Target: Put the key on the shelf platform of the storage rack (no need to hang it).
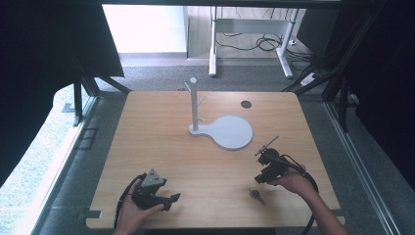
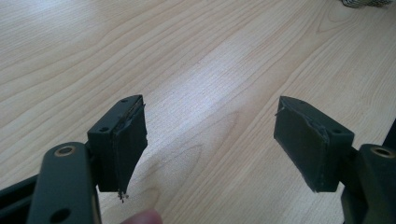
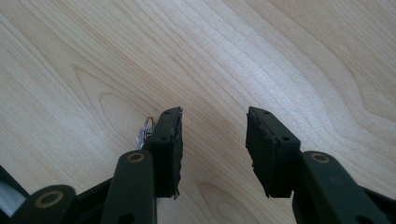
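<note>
One key (image 1: 256, 196) lies on the table (image 1: 161, 147) just beside the right gripper (image 1: 266, 164), outside its half-open, empty jaws; left gripper (image 1: 169, 199) gapes wide

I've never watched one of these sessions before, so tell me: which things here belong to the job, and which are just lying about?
In the job:
- small keyring on the table, close to the right tongs
- white peg stand, likely the place to hang it
- left tongs, open and resting

Lying about:
- round dark hole in the wooden table
- desk legs and cables on the floor behind
</note>
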{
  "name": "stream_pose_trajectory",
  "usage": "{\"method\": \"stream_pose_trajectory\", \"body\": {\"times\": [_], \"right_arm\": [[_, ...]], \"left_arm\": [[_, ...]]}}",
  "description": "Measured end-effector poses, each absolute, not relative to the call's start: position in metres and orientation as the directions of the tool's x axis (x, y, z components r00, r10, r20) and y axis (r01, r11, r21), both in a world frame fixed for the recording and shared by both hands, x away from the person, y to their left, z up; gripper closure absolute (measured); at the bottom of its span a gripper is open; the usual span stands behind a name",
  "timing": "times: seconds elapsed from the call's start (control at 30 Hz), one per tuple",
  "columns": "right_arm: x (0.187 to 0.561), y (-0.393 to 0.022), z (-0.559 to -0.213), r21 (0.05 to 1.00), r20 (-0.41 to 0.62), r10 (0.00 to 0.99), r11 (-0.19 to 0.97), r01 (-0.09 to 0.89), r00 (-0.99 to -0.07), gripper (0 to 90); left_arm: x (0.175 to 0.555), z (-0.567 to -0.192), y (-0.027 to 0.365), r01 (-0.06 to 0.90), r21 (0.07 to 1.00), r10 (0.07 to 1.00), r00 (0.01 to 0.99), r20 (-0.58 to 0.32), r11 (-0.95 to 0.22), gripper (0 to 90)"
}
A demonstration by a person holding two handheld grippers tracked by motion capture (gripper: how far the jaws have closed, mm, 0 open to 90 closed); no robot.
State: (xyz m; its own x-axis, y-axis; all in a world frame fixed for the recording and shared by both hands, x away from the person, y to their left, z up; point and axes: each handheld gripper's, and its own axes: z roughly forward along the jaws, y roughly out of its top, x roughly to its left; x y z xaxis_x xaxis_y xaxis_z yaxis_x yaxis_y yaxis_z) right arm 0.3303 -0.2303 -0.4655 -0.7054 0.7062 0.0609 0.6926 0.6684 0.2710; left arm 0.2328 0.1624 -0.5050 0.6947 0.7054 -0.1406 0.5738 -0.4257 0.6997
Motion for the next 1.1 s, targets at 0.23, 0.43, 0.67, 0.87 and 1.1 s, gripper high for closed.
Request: {"method": "stream_pose_trajectory", "body": {"times": [0.23,0.43,0.67,0.87,1.1], "right_arm": [[0.327,-0.220,-0.470,0.240,0.089,0.693,0.682,0.691,-0.715,61.6],[0.323,-0.213,-0.474,0.223,0.112,0.675,0.698,0.680,-0.730,63.4],[0.319,-0.208,-0.477,0.218,0.129,0.662,0.708,0.672,-0.739,65.4],[0.318,-0.205,-0.480,0.206,0.146,0.660,0.709,0.675,-0.737,69.1],[0.317,-0.201,-0.484,0.189,0.155,0.658,0.712,0.676,-0.737,72.9]], "left_arm": [[0.232,-0.504,0.163,0.572,0.703,0.707,0.693,-0.140,-0.422,25.8],[0.230,-0.501,0.162,0.563,0.711,0.705,0.697,-0.133,-0.423,25.8],[0.231,-0.503,0.162,0.568,0.705,0.706,0.695,-0.134,-0.425,25.8],[0.231,-0.503,0.162,0.568,0.703,0.705,0.697,-0.133,-0.428,25.8],[0.231,-0.501,0.163,0.566,0.708,0.707,0.695,-0.133,-0.423,25.8]]}}
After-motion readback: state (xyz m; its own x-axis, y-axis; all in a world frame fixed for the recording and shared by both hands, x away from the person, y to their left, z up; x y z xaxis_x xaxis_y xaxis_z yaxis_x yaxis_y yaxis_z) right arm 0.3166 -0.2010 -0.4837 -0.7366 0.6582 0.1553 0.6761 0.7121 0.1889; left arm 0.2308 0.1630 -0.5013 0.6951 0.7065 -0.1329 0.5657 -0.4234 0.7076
